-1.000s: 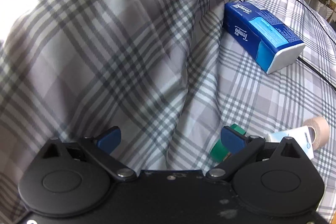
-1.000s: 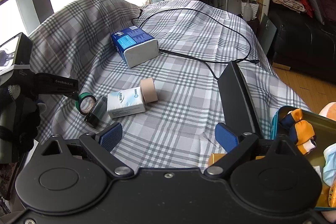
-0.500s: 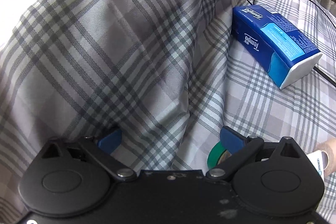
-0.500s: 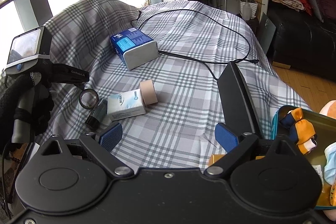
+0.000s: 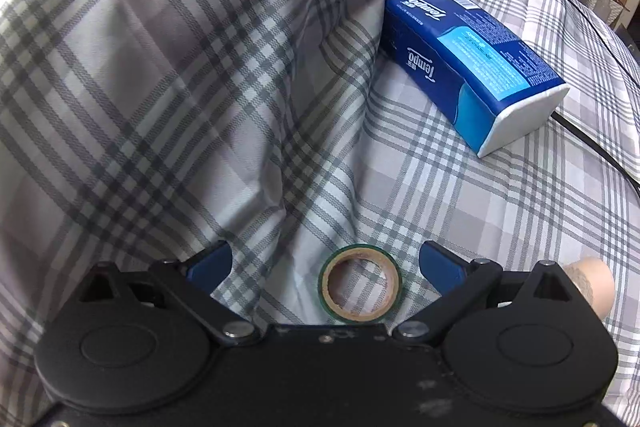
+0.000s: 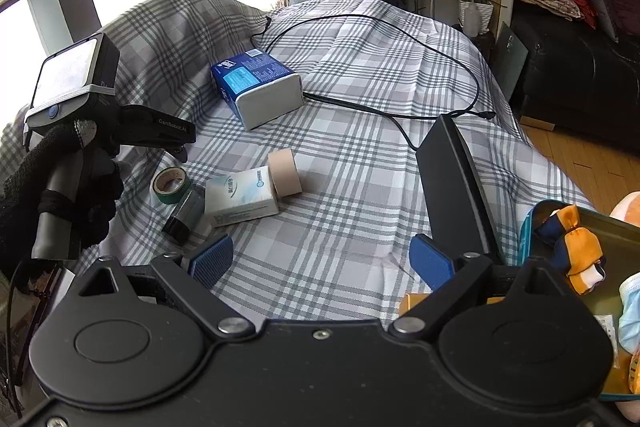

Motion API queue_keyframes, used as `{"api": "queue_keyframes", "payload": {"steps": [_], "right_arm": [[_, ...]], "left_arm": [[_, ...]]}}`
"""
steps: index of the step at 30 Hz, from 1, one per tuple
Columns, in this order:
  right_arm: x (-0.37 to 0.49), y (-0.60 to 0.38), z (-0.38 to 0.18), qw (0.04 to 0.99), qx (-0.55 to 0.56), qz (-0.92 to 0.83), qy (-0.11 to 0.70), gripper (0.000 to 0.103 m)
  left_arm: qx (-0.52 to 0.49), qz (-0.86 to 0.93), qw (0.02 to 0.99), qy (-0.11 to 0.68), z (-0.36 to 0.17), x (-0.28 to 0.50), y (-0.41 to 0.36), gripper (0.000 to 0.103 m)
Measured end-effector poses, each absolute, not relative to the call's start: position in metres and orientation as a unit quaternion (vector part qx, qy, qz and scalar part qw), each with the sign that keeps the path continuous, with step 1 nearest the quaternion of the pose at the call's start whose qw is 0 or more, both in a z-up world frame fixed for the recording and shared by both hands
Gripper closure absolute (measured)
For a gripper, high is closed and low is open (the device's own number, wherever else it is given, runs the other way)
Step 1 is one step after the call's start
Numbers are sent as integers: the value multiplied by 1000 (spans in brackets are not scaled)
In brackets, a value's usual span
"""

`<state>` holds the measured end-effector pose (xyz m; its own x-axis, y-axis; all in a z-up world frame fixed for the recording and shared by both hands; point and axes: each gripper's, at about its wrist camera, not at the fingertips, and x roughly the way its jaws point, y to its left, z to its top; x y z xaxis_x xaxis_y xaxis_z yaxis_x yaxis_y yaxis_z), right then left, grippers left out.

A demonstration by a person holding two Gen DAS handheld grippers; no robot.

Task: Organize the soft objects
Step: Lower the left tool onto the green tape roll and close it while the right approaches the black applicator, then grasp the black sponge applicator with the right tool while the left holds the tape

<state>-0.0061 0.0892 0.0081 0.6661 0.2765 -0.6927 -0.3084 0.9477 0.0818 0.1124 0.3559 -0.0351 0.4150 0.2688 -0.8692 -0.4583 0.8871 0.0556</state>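
Note:
A green tape roll (image 5: 359, 291) lies on the plaid cloth (image 5: 200, 87) between the open fingers of my left gripper (image 5: 326, 265), close to the gripper body; it also shows in the right wrist view (image 6: 171, 184). A blue Tempo tissue pack (image 5: 468, 65) lies farther ahead to the right, seen too in the right wrist view (image 6: 256, 85). My right gripper (image 6: 320, 259) is open and empty above the cloth's near edge. A teal tin (image 6: 608, 227) at the right holds an orange and navy soft toy (image 6: 576, 247) and a blue face mask (image 6: 630, 311).
A white box (image 6: 242, 197), a beige tape roll (image 6: 282, 173) and a dark small bottle (image 6: 186, 213) lie beside the green roll. A black cable (image 6: 400, 39) loops across the cloth. A black flat lid (image 6: 456, 179) stands by the tin. The cloth rises steeply at the left.
My left gripper has moved right and lower, so the green tape roll now lies between its fingers instead of behind the right finger. The right gripper has barely moved.

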Motion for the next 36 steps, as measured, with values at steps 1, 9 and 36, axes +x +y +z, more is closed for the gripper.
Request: {"api": "queue_keyframes", "payload": {"steps": [1, 9, 36], "right_arm": [[-6, 89, 8, 912, -20, 160, 377, 11], [-3, 89, 7, 911, -19, 162, 380, 12], [-20, 97, -10, 843, -111, 272, 451, 27]], "left_arm": [[-96, 211, 835, 499, -38, 113, 354, 3], [-111, 188, 824, 523, -65, 125, 356, 21], [-172, 168, 822, 516, -28, 71, 371, 57]]}}
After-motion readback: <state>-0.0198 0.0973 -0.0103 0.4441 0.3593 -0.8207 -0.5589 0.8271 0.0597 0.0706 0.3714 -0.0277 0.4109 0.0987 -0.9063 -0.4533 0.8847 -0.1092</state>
